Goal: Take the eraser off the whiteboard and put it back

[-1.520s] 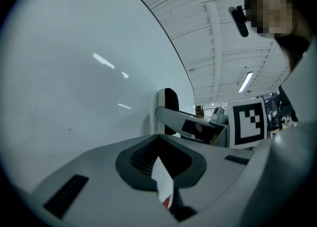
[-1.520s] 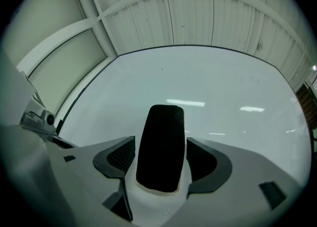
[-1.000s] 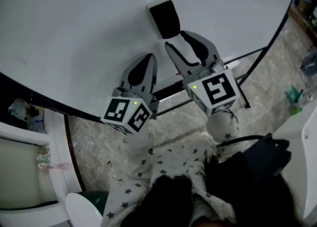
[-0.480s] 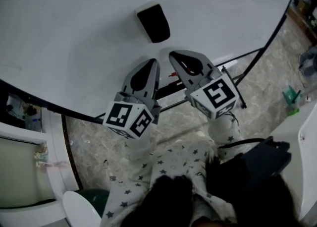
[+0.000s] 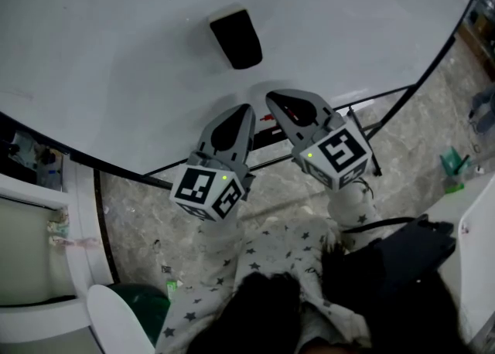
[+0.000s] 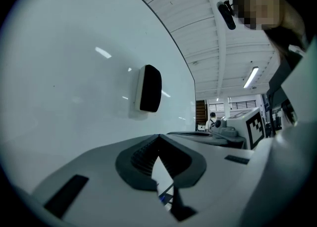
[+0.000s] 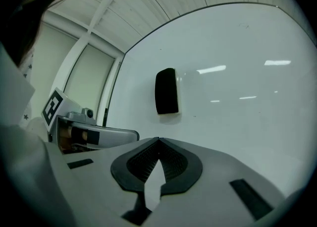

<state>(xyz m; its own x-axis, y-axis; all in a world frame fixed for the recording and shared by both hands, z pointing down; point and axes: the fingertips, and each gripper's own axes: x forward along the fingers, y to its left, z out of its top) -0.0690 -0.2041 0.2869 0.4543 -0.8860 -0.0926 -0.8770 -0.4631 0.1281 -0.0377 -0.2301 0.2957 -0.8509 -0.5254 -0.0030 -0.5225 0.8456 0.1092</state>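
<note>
The black eraser (image 5: 236, 38) with a white back sticks on the whiteboard (image 5: 116, 51), seen also in the left gripper view as the eraser (image 6: 148, 88) and in the right gripper view as the eraser (image 7: 166, 91). Both grippers sit below it, side by side, clear of it. My left gripper (image 5: 243, 109) is shut and empty; its tips meet (image 6: 158, 136). My right gripper (image 5: 272, 98) is shut too, nothing between its jaws (image 7: 158, 140). Neither touches the eraser.
The board's dark frame and stand leg (image 5: 402, 93) run down the right. A white cabinet (image 5: 31, 213) stands at left, a green bin (image 5: 147, 306) below it. A black bag (image 5: 410, 252) lies at the person's right, small green items (image 5: 452, 163) on the floor.
The right gripper stood open just under the eraser; it has shut empty and drawn back down. The left gripper has also sunk away. The eraser stays on the board.
</note>
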